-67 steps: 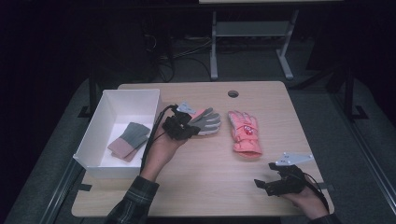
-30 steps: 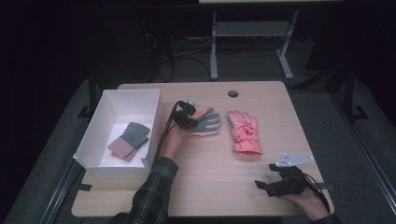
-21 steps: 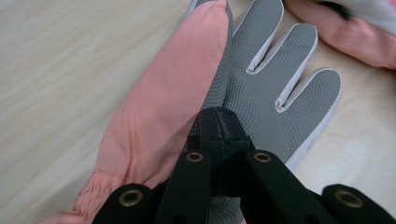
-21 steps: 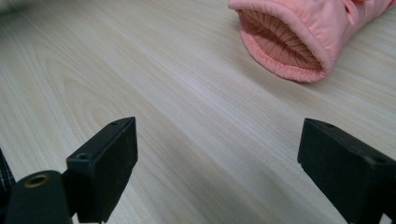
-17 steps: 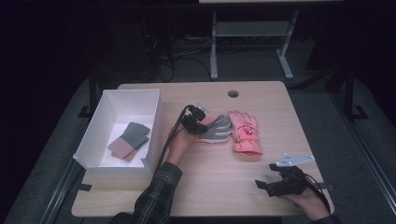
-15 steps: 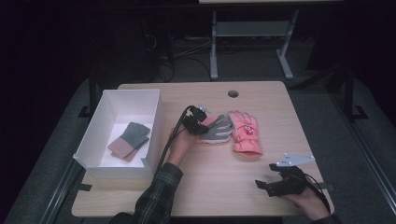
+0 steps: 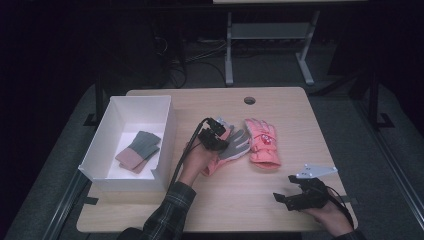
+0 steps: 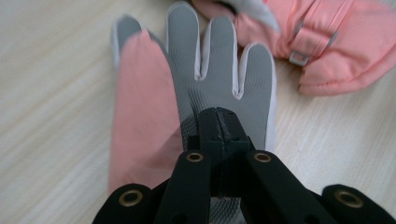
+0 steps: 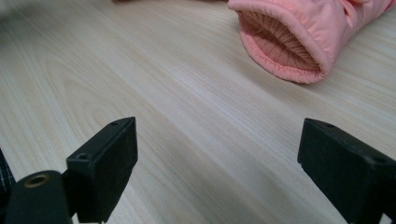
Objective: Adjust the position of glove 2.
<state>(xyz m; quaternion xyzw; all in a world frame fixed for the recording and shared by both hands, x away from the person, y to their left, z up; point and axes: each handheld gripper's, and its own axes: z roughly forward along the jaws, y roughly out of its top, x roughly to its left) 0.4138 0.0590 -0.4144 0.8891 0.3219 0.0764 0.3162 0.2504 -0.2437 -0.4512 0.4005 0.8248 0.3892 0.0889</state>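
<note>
- Left gripper [image 7: 215, 136]: seen in the high view just left of the table's centre, jaws brought together and clamped on the grey-palmed glove [image 7: 235, 146]
- In the left gripper view the black jaws meet tip to tip on the palm fabric of that glove [image 8: 219, 79], its fingers pointing to 12 o'clock
- The glove's pink backing [image 8: 140, 121] is folded up at the 9 o'clock side of the grey palm
- Grey-palmed glove: palm up, near the table's centre, its fingertips touching or overlapping the pink glove [image 7: 262, 142]; which of the two, I cannot tell
- Pink glove: lies flat at 3 o'clock from the held glove, fingers to 12 o'clock, cuff to 6 o'clock
- In the right gripper view its open cuff [image 9: 285, 46] sits at 1 o'clock, well ahead of the jaws
- Right gripper [image 7: 287, 199]: low at 5 o'clock of the table [image 7: 300, 115], jaws standing wide apart with bare tabletop between them, nothing held
- White box [image 7: 100, 150]: at 9 o'clock of the table, holding a folded grey and dusty-pink item [image 7: 139, 150]
- Round hole [image 7: 249, 100] in the tabletop at 12 o'clock
</note>
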